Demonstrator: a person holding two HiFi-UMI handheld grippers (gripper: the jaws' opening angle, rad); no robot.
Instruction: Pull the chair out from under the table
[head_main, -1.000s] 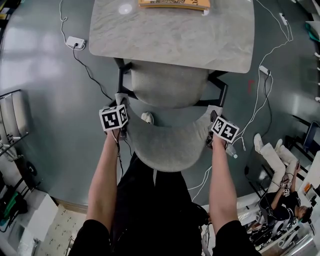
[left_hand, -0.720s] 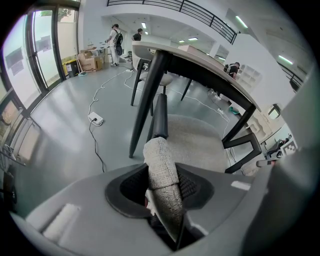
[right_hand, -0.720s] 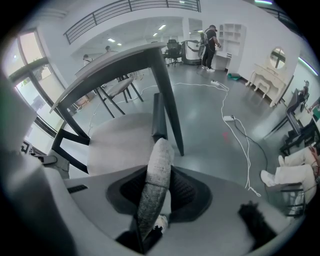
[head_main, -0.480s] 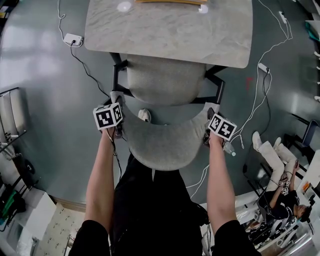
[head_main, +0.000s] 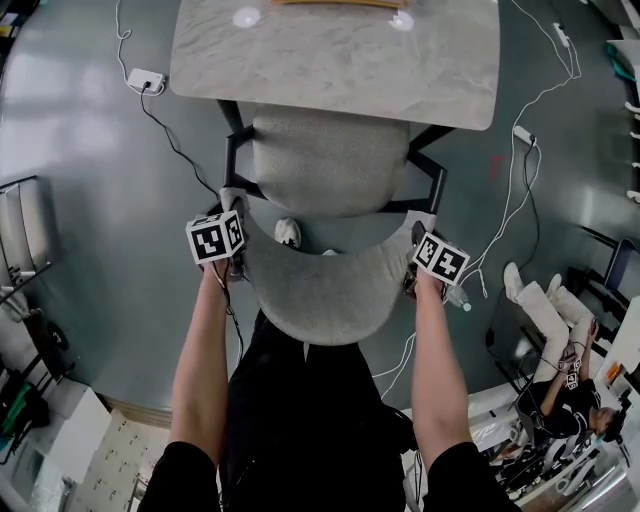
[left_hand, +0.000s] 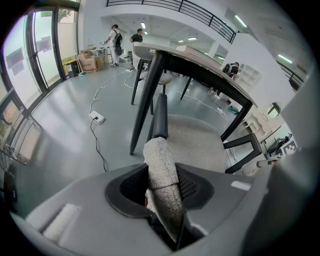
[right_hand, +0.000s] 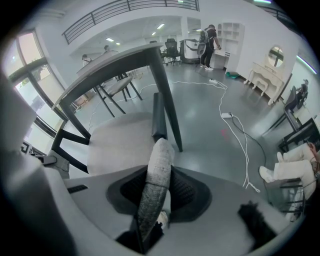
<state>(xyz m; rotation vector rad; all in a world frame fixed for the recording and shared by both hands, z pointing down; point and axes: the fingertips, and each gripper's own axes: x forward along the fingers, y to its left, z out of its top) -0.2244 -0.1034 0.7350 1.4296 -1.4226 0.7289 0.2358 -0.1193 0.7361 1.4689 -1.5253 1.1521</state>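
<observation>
The chair has a grey fabric seat (head_main: 330, 160), a curved grey backrest (head_main: 320, 290) and black legs. Its seat lies partly under the marble table (head_main: 330, 65). My left gripper (head_main: 237, 262) is shut on the left end of the backrest, and my right gripper (head_main: 412, 280) is shut on the right end. In the left gripper view the padded backrest edge (left_hand: 161, 170) runs between the pads of the left gripper (left_hand: 162, 186). The right gripper view shows the same edge (right_hand: 156, 175) clamped in the right gripper (right_hand: 152, 192).
A black table leg (left_hand: 147, 95) stands close beside the chair's arm, and another (right_hand: 167, 97) on the right. A power strip (head_main: 148, 78) and cables (head_main: 520, 190) lie on the grey floor. A person (head_main: 560, 350) sits on the floor at the right.
Both grippers and the backrest have come slightly toward me, away from the table. A little more of the seat shows. Both grips are unchanged.
</observation>
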